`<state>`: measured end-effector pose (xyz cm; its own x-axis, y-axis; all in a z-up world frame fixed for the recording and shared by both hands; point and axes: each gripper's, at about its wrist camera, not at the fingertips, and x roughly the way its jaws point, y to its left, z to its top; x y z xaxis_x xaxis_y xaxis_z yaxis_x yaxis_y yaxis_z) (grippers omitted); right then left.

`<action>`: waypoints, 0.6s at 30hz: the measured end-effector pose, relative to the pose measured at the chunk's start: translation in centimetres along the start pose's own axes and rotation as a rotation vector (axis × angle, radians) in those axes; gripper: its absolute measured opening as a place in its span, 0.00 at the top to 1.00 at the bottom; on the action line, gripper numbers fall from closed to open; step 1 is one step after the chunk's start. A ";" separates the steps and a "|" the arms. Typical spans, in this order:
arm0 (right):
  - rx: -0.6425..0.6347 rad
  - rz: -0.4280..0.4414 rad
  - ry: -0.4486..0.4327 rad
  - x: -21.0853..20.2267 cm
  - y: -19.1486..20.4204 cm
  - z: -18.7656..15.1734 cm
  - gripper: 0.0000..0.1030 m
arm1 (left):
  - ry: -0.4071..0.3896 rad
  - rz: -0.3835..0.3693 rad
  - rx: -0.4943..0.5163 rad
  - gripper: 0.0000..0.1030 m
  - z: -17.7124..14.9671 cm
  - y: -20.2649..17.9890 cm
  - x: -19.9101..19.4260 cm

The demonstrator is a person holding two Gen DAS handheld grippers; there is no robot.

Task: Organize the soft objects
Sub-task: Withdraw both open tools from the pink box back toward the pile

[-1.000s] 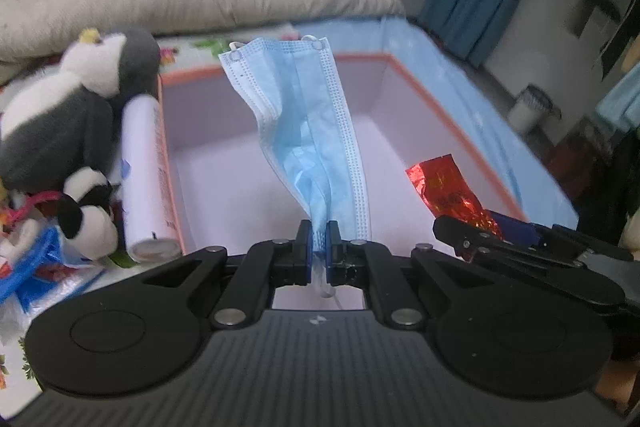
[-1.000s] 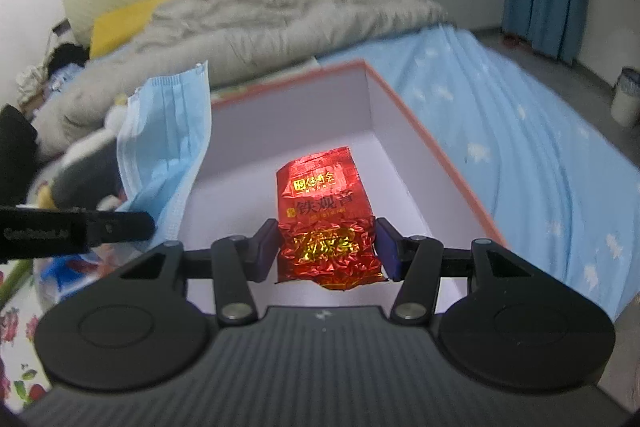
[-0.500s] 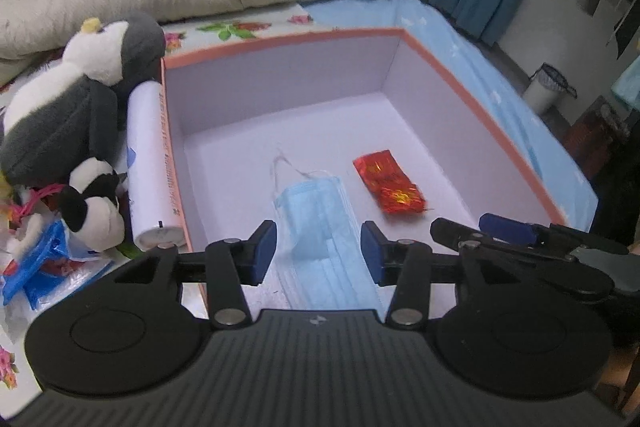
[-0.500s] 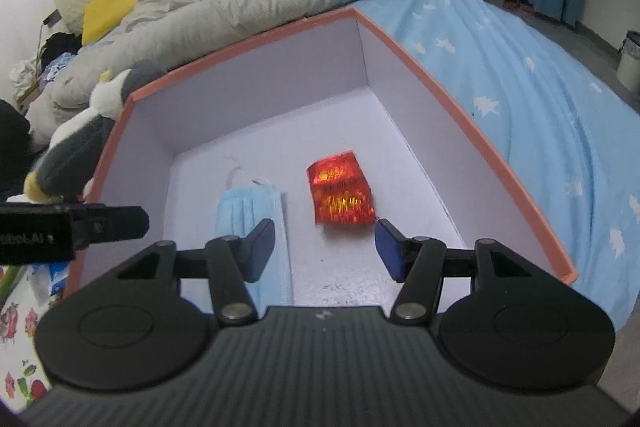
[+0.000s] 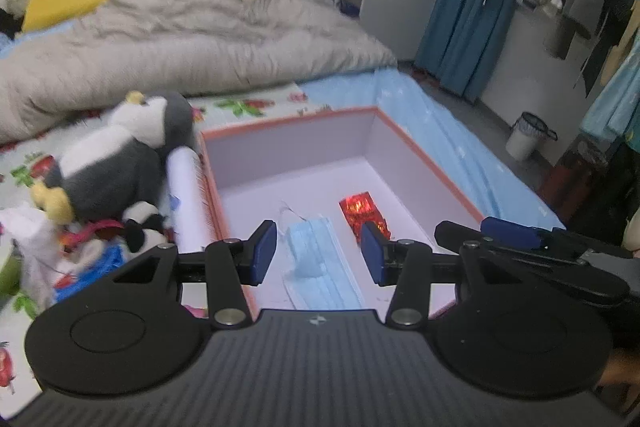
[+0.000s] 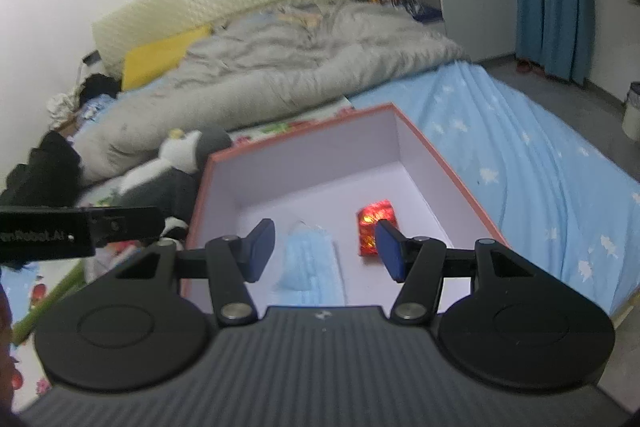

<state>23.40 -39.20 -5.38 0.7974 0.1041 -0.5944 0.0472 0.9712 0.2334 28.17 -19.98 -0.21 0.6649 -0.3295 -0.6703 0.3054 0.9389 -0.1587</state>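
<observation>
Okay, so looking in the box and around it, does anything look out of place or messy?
Inside the box, nothing stands out: the blue face mask and the red foil packet lie flat, side by side and apart. The clutter is outside, left of it: a penguin plush, a white roll against the box wall, and loose wrappers.

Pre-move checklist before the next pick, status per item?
1. Left gripper empty, jaws apart: ok.
2. Right gripper empty, jaws apart: ok.
3. Blue face mask lying on the floor of the box: ok.
4. Red foil packet in the box, beside the mask and apart from it: ok.
5. Other soft items boxed: not ok. The penguin plush and small panda plush lie on the bed outside the box, left of the white roll.
6. Free grip on the plush: cannot tell, the pile is blurred.
</observation>
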 end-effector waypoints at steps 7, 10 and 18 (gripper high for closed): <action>-0.030 0.068 -0.079 -4.9 2.9 -0.3 0.43 | -0.093 -0.008 -0.030 0.49 -1.3 1.6 -7.0; -0.061 0.081 -0.087 -6.2 4.2 -1.0 0.43 | -0.127 0.001 -0.038 0.49 -2.0 2.3 -9.6; -0.085 0.129 -0.098 -9.2 7.3 -3.6 0.43 | -0.166 0.050 -0.102 0.49 -6.8 5.5 -14.9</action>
<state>14.28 -32.26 -0.98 0.8486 0.2121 -0.4846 -0.1071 0.9660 0.2351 15.31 -9.28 3.97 0.7831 -0.2858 -0.5522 0.2036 0.9570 -0.2066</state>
